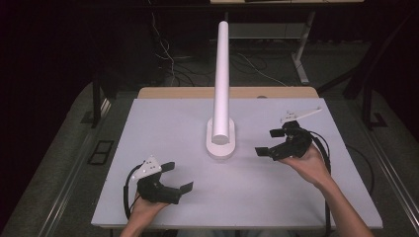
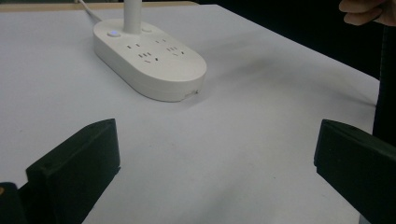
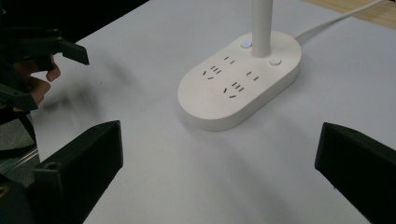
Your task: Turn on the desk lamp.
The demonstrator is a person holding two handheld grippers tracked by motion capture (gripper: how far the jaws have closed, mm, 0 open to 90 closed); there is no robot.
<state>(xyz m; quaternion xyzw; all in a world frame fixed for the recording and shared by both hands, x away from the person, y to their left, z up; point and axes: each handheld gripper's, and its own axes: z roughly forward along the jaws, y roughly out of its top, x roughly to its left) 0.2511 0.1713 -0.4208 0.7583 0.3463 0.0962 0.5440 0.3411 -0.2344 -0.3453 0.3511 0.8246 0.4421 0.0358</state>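
Evidently both my grippers (image 1: 179,177) (image 1: 270,142) stood wide open, empty
The lamp's socket base (image 1: 221,142) looked rigid, smooth, heavy; I'd grasp its white pole (image 1: 223,74)

The white post (image 2: 131,16) on the socket base (image 3: 233,93) is cut off by the top edge.

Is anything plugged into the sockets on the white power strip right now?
No. In the right gripper view, all the sockets on the power strip sit bare, with no plug in them.
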